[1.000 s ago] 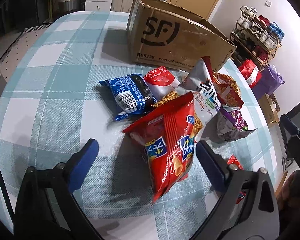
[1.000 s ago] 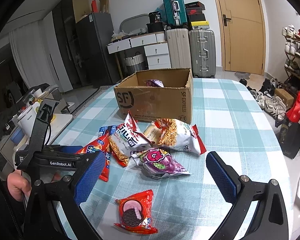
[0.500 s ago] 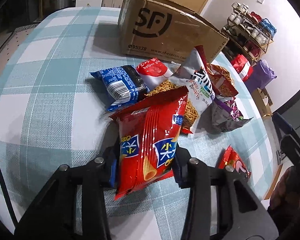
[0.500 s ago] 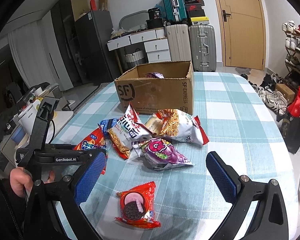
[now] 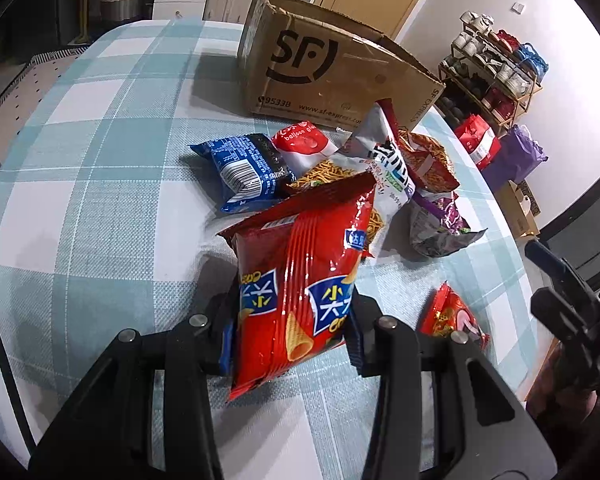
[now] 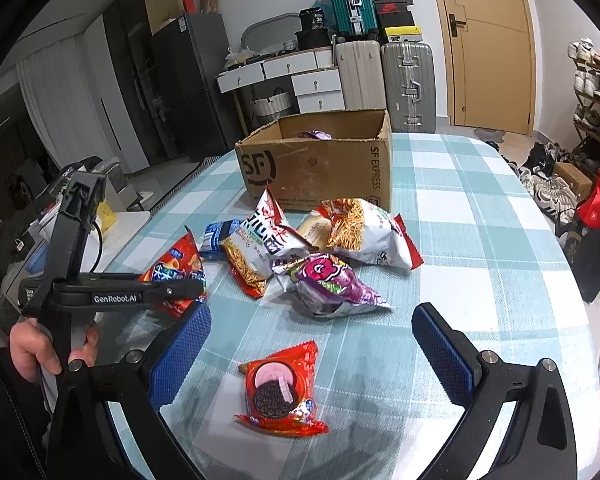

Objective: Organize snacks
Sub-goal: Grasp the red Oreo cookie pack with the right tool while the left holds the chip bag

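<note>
Left of centre in the right wrist view, the left gripper is clenched on the red chip bag. Most snacks lie loose mid-frame; only one purple packet shows inside the cardboard box. At the bottom, the right gripper hangs released over the cookie pack.

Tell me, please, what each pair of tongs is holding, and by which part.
The left tongs pinch the red chip bag across its lower end. The right tongs hold nothing.
</note>
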`<state>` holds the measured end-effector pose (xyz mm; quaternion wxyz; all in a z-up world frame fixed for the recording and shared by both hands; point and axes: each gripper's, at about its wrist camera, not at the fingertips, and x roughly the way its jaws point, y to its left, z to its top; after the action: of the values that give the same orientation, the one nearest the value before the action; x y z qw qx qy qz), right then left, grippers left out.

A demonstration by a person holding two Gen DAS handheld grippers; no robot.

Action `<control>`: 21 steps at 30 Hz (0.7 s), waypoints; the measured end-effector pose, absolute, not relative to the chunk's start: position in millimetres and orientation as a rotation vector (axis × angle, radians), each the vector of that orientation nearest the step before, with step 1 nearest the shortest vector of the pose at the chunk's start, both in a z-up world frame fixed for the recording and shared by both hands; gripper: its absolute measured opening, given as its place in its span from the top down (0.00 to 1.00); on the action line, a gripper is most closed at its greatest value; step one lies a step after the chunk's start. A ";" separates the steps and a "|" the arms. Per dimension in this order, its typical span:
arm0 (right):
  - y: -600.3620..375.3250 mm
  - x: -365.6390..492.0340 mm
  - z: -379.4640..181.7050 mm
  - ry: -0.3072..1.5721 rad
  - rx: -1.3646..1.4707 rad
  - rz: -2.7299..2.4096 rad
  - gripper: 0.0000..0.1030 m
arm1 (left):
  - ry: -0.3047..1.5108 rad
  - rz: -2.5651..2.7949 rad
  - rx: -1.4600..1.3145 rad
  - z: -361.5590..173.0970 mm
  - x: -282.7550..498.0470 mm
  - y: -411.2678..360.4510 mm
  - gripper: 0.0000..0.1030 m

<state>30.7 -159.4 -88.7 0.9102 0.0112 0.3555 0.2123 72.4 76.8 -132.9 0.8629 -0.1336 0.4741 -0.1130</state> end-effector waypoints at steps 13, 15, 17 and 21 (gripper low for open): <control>-154.0 24.9 -109.7 0.789 -0.008 0.460 0.01 | 0.971 -0.243 -0.282 -123.0 60.2 81.7 0.63; -152.4 24.9 -113.0 0.795 -0.014 0.458 0.01 | 0.968 -0.244 -0.281 -121.0 58.4 82.1 0.62; -150.9 23.5 -115.6 0.800 -0.023 0.457 0.01 | 0.965 -0.244 -0.280 -119.6 57.1 82.2 0.62; -146.8 23.4 -122.0 0.812 -0.043 0.466 0.01 | 0.960 -0.245 -0.278 -116.4 53.9 82.7 0.62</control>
<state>23.4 -146.8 -122.0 0.8921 -0.0209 0.3915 0.2245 53.9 82.7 -116.4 0.8706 -0.1329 0.4590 -0.1170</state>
